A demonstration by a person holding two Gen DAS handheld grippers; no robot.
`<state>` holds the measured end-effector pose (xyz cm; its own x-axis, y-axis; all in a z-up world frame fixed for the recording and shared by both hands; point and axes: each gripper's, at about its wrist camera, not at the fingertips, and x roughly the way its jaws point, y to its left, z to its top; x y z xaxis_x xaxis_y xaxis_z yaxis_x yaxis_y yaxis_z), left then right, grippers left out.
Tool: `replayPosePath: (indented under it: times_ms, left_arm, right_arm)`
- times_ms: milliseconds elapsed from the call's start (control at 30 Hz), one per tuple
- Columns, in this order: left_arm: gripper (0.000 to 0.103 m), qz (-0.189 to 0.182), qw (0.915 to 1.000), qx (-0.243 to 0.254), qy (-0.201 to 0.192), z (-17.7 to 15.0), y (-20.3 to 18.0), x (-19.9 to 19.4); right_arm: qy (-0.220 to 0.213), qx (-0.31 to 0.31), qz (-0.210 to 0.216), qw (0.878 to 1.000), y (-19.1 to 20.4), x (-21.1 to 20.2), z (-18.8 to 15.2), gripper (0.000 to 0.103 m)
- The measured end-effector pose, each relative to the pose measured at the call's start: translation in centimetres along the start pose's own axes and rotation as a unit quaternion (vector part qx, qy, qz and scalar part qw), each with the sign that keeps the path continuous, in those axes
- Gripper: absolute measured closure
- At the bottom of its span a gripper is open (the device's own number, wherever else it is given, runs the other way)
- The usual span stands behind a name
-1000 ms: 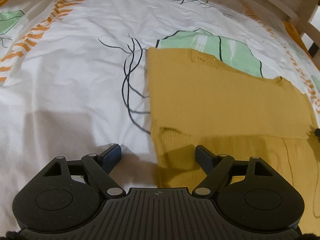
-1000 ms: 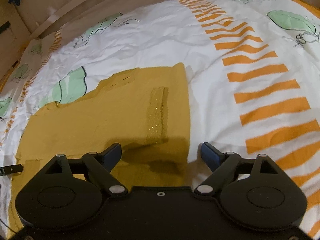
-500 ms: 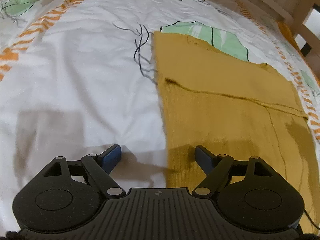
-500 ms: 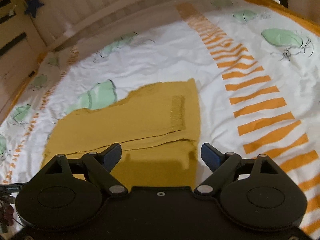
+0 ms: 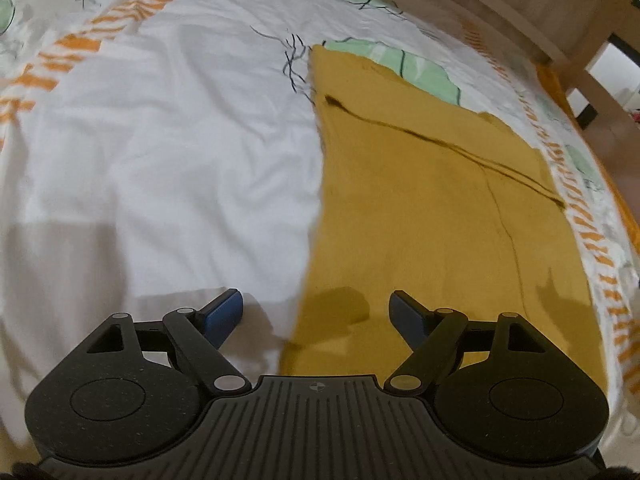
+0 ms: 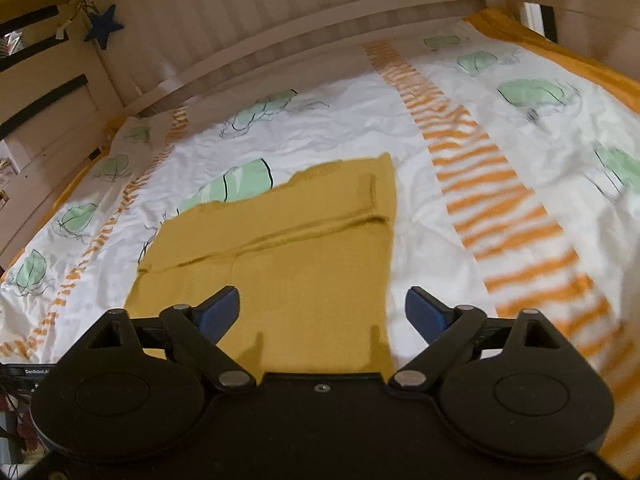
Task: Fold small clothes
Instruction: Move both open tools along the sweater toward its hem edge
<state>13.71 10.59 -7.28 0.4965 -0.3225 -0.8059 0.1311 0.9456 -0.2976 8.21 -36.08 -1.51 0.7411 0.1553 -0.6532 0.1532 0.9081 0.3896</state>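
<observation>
A mustard-yellow knit garment [image 5: 432, 216] lies flat on the bed, with a folded flap across its far part. It also shows in the right wrist view [image 6: 304, 264]. My left gripper [image 5: 316, 314] is open and empty, raised above the garment's near left edge. My right gripper [image 6: 322, 312] is open and empty, raised above the garment's near right edge. Neither gripper touches the cloth.
The garment lies on a white bedsheet [image 5: 160, 160] with green leaves and orange stripes [image 6: 492, 208]. A wooden bed frame [image 6: 280, 40] runs along the far side, with a blue star [image 6: 105, 26] hanging on it. A wooden rail [image 5: 560, 20] stands at the far right.
Both grippers have pulled back and risen away from the garment. More of the near half of the cloth and the bed frame now shows. Both stay open.
</observation>
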Motion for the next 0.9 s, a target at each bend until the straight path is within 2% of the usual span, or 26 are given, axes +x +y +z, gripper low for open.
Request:
replayPosePath:
  times_ms: [200, 400, 700, 900]
  left_arm:
    - [0.024, 0.007, 0.9998, 0.018, -0.003, -2.8, -0.8, -1.1]
    - [0.024, 0.014, 0.9999, 0.008, -0.004, -4.6, -0.5, -1.7]
    - [0.023, 0.04, 0.9978, 0.052, -0.005, -6.8, -1.3, -1.8]
    - [0.022, 0.037, 0.9981, 0.05, -0.006, -6.9, -1.2, -1.7]
  right_arm:
    - [0.027, 0.033, -0.009, 0.999, -1.5, -1.3, -3.6, 0.006]
    - [0.051, 0.048, -0.019, 0.997, -2.9, -2.0, -5.7, 0.002]
    - [0.108, 0.105, 0.018, 0.988, -5.1, -1.2, -7.7, 0.0]
    - [0.129, 0.116, 0.044, 0.984, -5.5, -0.5, -8.4, 0.0]
